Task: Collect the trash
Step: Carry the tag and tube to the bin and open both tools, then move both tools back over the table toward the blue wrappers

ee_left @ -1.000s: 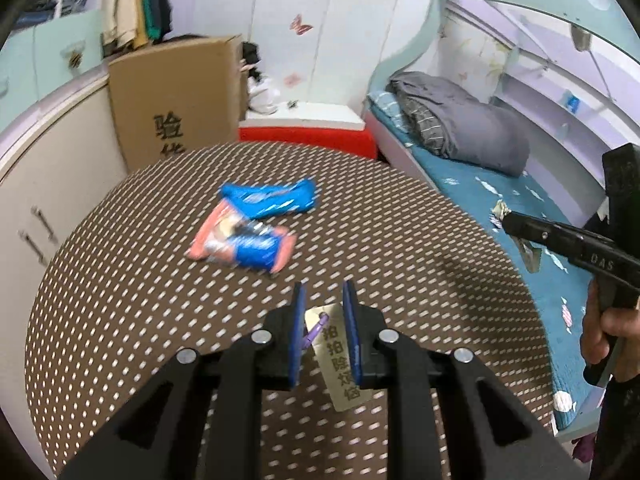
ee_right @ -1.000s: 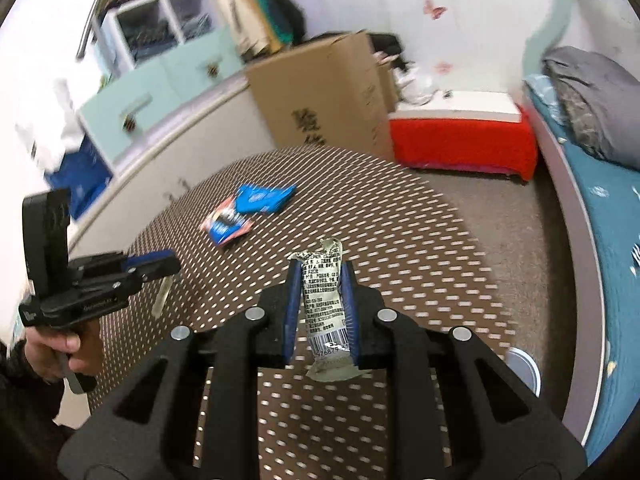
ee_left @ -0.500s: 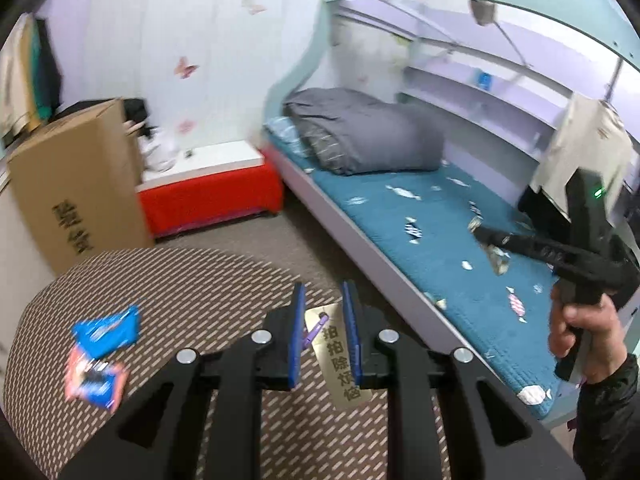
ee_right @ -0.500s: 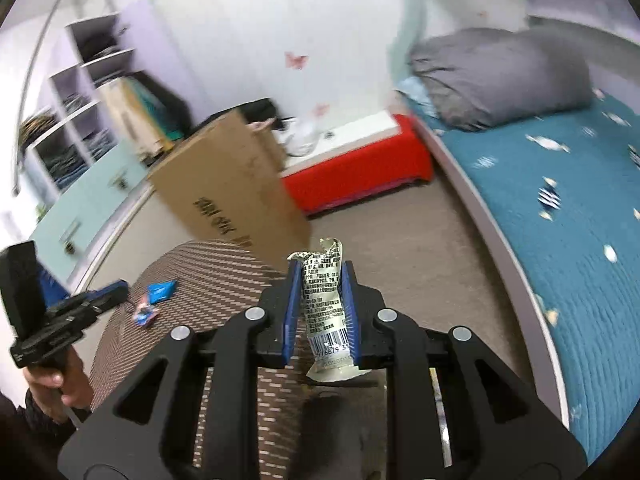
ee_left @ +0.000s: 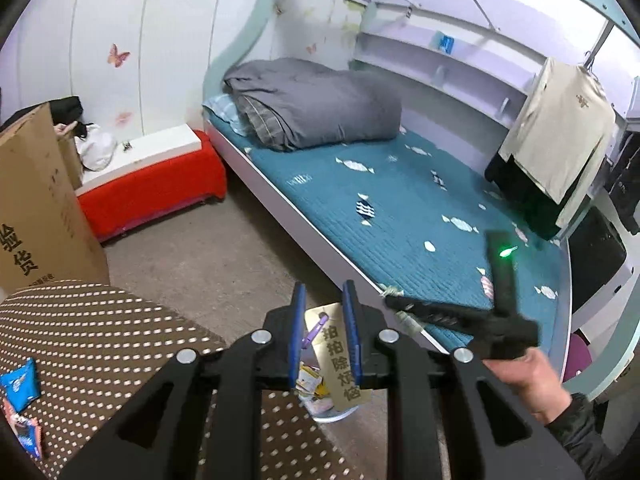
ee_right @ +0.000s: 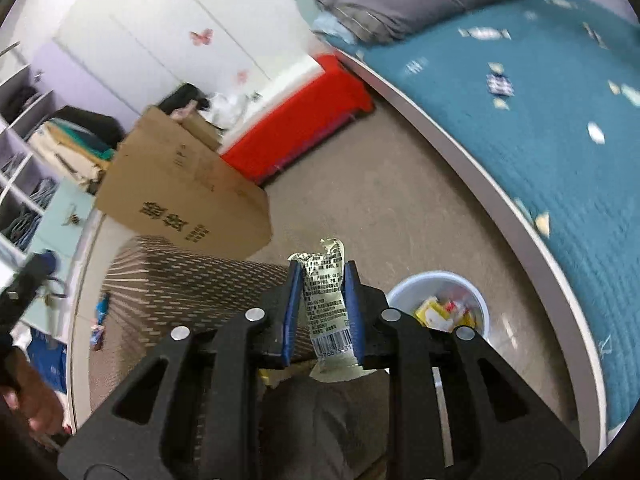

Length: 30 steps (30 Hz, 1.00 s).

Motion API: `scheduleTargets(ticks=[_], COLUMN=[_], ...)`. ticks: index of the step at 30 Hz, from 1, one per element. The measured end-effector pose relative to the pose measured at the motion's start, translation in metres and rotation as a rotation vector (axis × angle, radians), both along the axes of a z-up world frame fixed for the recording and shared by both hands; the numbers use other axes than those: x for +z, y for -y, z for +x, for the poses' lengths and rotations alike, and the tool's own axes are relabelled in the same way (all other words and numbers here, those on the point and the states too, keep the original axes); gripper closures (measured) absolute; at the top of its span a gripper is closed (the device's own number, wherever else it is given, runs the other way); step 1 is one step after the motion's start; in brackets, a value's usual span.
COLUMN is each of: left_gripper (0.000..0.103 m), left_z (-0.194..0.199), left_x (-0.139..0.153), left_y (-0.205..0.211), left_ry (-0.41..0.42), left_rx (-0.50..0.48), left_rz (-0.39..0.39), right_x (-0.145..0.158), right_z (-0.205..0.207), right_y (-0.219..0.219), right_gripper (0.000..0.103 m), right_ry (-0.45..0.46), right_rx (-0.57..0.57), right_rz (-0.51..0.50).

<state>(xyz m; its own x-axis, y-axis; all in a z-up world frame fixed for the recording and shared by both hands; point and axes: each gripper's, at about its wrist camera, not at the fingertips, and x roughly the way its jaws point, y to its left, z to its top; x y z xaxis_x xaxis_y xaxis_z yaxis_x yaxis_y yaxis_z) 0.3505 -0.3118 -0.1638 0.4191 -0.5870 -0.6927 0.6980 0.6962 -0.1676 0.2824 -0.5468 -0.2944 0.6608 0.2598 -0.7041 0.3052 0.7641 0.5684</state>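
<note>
My left gripper (ee_left: 323, 338) is shut on a tan packet (ee_left: 338, 356) with dark characters and a purple mark. It hangs past the table's edge, above a white trash bin (ee_left: 332, 410) on the floor. My right gripper (ee_right: 322, 310) is shut on a pale green wrapper (ee_right: 326, 296) with a barcode. The white bin (ee_right: 440, 312), holding yellow and red wrappers, sits on the floor just right of it. The right gripper also shows in the left wrist view (ee_left: 404, 307). Blue and red snack wrappers (ee_left: 18, 392) lie on the brown dotted table (ee_left: 100, 340).
A bed with a teal cover (ee_left: 400, 216) runs along the right. A red bench (ee_left: 152, 192) and a cardboard box (ee_left: 36, 208) stand behind the table. Bare floor (ee_right: 380, 208) lies between table and bed. Clothes (ee_left: 560, 152) hang at the far right.
Both grippers have swung right, away from the tabletop and toward the bed, each still holding its wrapper. The floor bin has come into view below them.
</note>
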Motion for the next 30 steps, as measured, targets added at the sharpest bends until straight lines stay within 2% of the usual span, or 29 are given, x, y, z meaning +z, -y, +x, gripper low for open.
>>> scheduleTargets(ticks=[1,2,4,6,15,17,18,19,24,30], left_gripper=[0.085,0.085,0.085,0.085,0.083,0.056,0.024,0.013,0.013,0.010], left_z=[0.001,0.003,0.007,0.010,0.022,0.025,0.027,0.027,0.026,0.021], left_x=[-0.002,-0.007,-0.017,-0.027,-0.081,-0.088,-0.090,-0.090,-0.083,-0.059], left_y=[0.004,0.011,0.026,0.039,0.090,0.097,0.098,0.096,0.078,0.045], left_ry=[-0.005,-0.017,-0.036,-0.046,-0.133,-0.157,-0.158,-0.143,-0.147,-0.088], left_rx=[-0.003,-0.008,-0.026,-0.038,-0.114,-0.127,-0.110,-0.084,-0.048,0.017], left_rz=[0.006,0.014,0.040,0.066,0.177,0.203,0.213,0.205,0.193,0.168], right_x=[-0.019,-0.029,-0.049,-0.055,-0.019,-0.011,-0.008,-0.004,0.003,0.009], right_z=[0.003,0.003,0.001,-0.008,-0.051,-0.055,-0.058,-0.060,-0.065,-0.063], right_y=[0.004,0.007,0.016,0.023,0.046,0.048,0.048,0.047,0.038,0.019], right_gripper=[0.055,0.027,0.026,0.026,0.020,0.019,0.018,0.016,0.007,0.006], right_ry=[-0.046,-0.068,-0.111,-0.110,-0.019,-0.006,-0.001,0.003,0.015,-0.005], right_rx=[-0.011,-0.029,-0.067,-0.106,-0.176,-0.181,-0.182,-0.182,-0.182,-0.186], right_rz=[0.023,0.025,0.054,0.092,0.071,0.066,0.061,0.054,0.049,0.019])
